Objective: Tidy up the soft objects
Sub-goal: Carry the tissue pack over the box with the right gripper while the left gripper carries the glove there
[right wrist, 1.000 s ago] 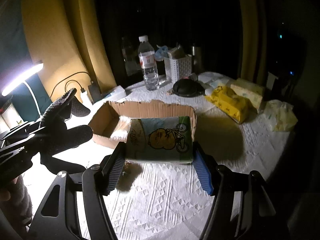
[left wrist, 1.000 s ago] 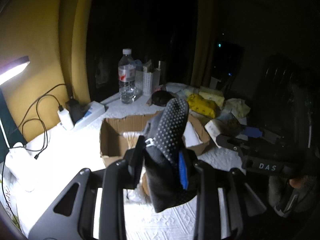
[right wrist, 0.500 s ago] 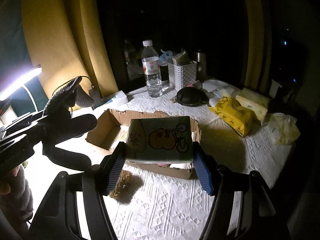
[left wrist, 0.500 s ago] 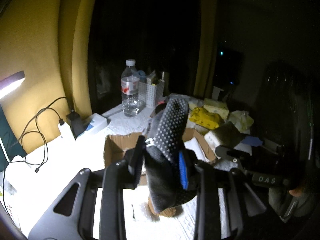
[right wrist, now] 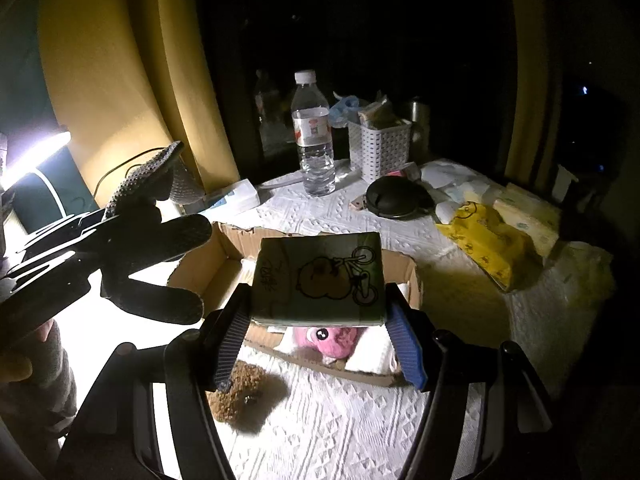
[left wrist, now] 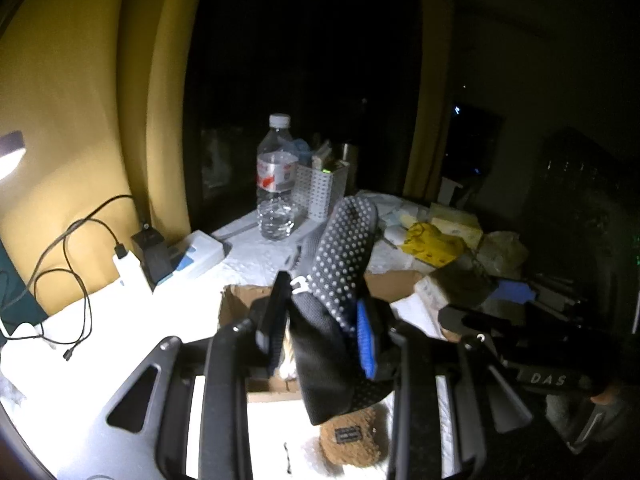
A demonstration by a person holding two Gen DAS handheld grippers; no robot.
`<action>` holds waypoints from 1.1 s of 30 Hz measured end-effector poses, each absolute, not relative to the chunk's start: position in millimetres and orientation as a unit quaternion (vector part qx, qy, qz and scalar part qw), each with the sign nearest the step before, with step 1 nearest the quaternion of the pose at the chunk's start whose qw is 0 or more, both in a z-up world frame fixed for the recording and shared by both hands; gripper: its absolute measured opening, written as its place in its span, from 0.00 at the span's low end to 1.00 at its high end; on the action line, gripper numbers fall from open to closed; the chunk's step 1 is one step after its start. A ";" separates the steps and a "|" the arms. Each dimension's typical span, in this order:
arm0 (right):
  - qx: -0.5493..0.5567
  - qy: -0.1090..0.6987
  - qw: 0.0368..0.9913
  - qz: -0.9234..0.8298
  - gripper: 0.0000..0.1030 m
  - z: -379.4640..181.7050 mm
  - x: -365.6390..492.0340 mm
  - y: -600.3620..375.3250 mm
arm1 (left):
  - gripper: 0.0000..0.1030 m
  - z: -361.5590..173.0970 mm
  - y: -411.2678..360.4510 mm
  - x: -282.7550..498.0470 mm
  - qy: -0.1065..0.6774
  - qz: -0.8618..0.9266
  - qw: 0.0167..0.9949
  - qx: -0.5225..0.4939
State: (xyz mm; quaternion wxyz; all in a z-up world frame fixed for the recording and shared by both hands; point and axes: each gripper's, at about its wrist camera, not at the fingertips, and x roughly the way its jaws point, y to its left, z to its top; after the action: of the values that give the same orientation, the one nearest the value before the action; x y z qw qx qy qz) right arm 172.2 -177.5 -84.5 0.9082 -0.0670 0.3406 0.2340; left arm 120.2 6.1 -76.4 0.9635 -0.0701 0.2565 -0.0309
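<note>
The right gripper (right wrist: 316, 344) squeezes a green tissue pack (right wrist: 320, 278) with a cartoon bike on it. Its jaws are closed on both sides of the pack. The pack hangs in the air, right over the cardboard box (right wrist: 412, 276).

The left gripper (left wrist: 324, 328) pinches a black dotted glove (left wrist: 340, 264). Its jaws are closed on the lower part of the glove, and the glove fingers stick up toward 12 o'clock. In the right wrist view the glove shows at 9 o'clock, beside the box and not over it.

Inside the box lies a pink plush toy (right wrist: 328, 340) with one big eye, just under the pack. A brown fuzzy toy (right wrist: 236, 392) sits on the white tablecloth (right wrist: 340, 432), just outside the box at 7 o'clock. A yellow wipes pack (right wrist: 488, 240) lies at 3 o'clock, well away from the box. A water bottle (right wrist: 312, 132) stands at 12 o'clock.

The room is dark, so I cannot tell how full the box is.

What could go wrong? If the pack drops too soon, it may land on the pink toy, tip, and slide over the low wall. The glove is floppy, so it may slip out, or catch on the box edge. The two grippers are close and could bump.
</note>
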 end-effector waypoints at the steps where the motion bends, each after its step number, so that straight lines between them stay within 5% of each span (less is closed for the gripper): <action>1: -0.067 0.342 0.907 0.235 0.66 -86.1 175.0 -176.0 | 0.30 -78.9 7.4 122.8 0.256 -0.030 0.964 -0.070; 33: -0.075 0.399 0.870 0.278 0.66 -154.6 237.9 -113.5 | 0.31 -171.4 50.7 186.2 0.351 0.027 0.932 -0.085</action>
State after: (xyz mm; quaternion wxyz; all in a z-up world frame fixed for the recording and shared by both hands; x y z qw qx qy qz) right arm 237.9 -113.5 -154.6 0.8702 -0.0749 0.3994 0.2785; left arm 186.2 50.7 -171.4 0.9320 -0.0853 0.3513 0.0272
